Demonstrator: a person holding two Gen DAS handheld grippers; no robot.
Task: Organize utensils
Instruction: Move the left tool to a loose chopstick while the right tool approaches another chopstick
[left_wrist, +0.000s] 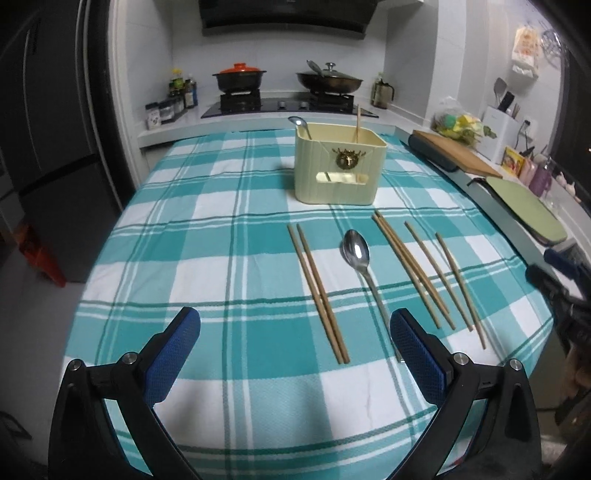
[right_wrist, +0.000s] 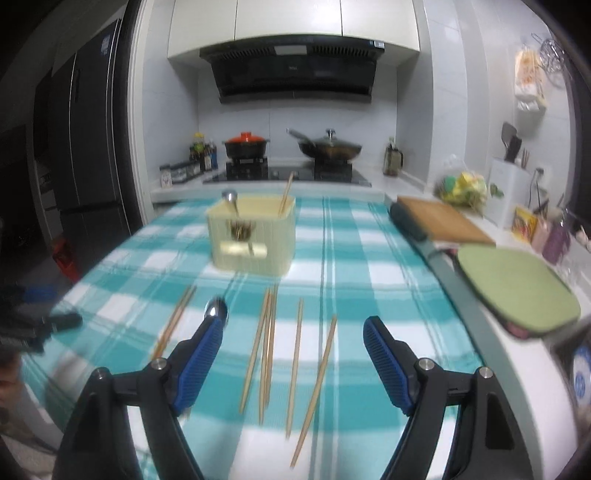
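Both claws spread, empty — right gripper straddles four loose chopsticks, so closing may grab several.

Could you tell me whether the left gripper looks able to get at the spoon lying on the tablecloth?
Probably yes: the left gripper is open, and the spoon lies uncovered just ahead, between chopsticks.
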